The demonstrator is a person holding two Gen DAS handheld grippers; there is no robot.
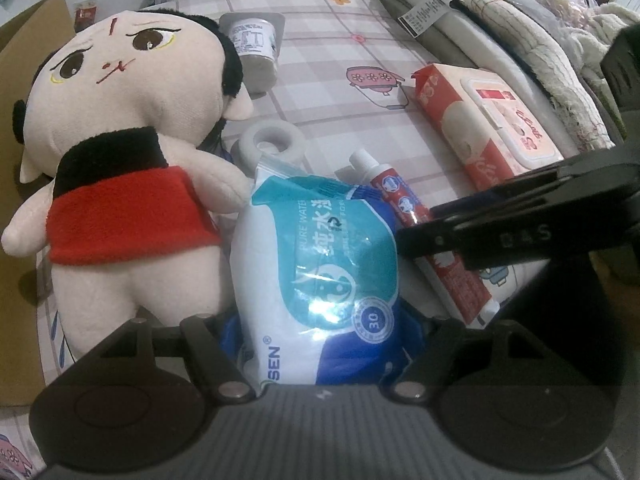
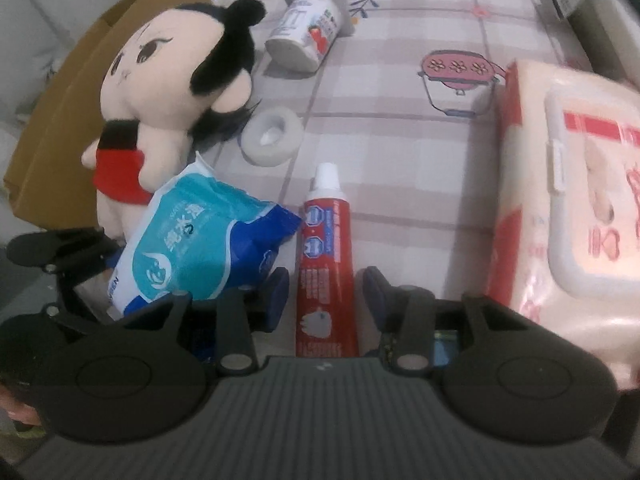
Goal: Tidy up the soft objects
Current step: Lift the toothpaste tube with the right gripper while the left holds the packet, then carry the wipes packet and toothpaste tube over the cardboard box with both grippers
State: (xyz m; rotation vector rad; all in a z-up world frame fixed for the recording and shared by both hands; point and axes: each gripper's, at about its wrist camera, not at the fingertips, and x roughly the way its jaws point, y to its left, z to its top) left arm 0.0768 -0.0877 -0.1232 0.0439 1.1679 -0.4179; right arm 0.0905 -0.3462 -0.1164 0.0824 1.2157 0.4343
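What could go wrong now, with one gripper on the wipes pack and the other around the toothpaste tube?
1. The left gripper holds the blue and white wipes pack only by its lower end; the soft pack may sag or slip.
2. The pack leans against the cream plush doll with the red top; lifting it may tip the doll.
3. The right gripper is open around the red toothpaste tube; its left finger is near the pack and may catch it.

Left black two-finger gripper [image 1: 320, 344]: low, near edge, jaws closed on blue-and-white wet-wipe pack [image 1: 320, 264].
Right black two-finger gripper [image 2: 326, 292]: low, jaws parted, blue-padded fingertips [image 2: 278, 288] straddling red toothpaste tube [image 2: 326, 264].
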